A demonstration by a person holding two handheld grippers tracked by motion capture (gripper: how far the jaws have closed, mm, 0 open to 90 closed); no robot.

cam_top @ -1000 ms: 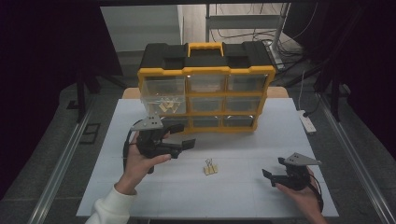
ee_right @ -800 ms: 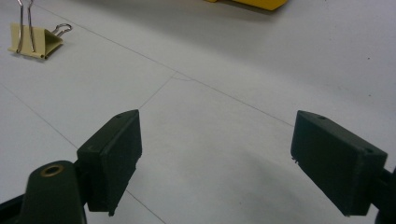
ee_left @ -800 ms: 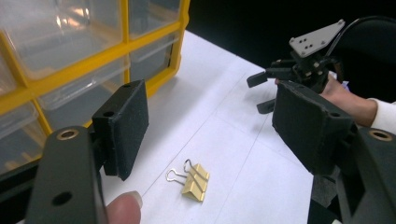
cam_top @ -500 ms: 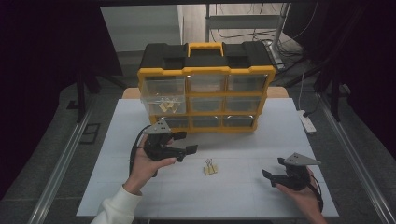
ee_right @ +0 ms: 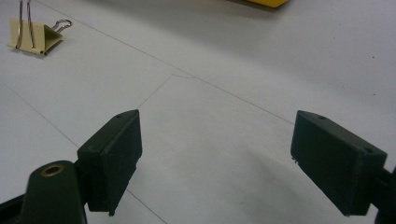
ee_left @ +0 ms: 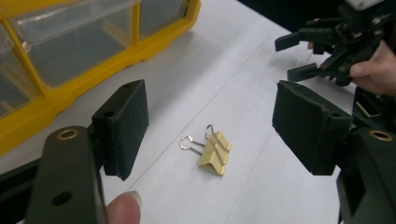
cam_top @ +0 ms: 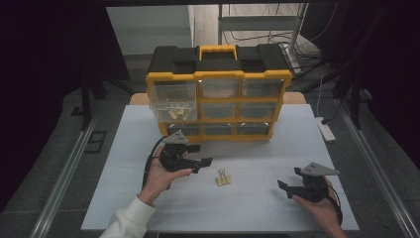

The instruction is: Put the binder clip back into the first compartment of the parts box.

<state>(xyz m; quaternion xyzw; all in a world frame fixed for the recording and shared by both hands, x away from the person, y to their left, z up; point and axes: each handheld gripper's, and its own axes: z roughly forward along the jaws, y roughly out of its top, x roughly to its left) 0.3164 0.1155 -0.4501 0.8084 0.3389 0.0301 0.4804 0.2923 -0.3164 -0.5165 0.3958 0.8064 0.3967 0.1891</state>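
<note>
While both jaws gaped empty, we saw a yellow binder clip [ee_left: 215,152], wire handles, on table [cam_top: 257,208].

Bare table [cam_top: 257,203] surrounds the binder clip [cam_top: 223,177]; drawer cabinet [cam_top: 218,101] blocks behind.

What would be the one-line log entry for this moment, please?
left tongs: open, near binder clip | right tongs: open, apart | clip: on table | drawer box: behind
</note>
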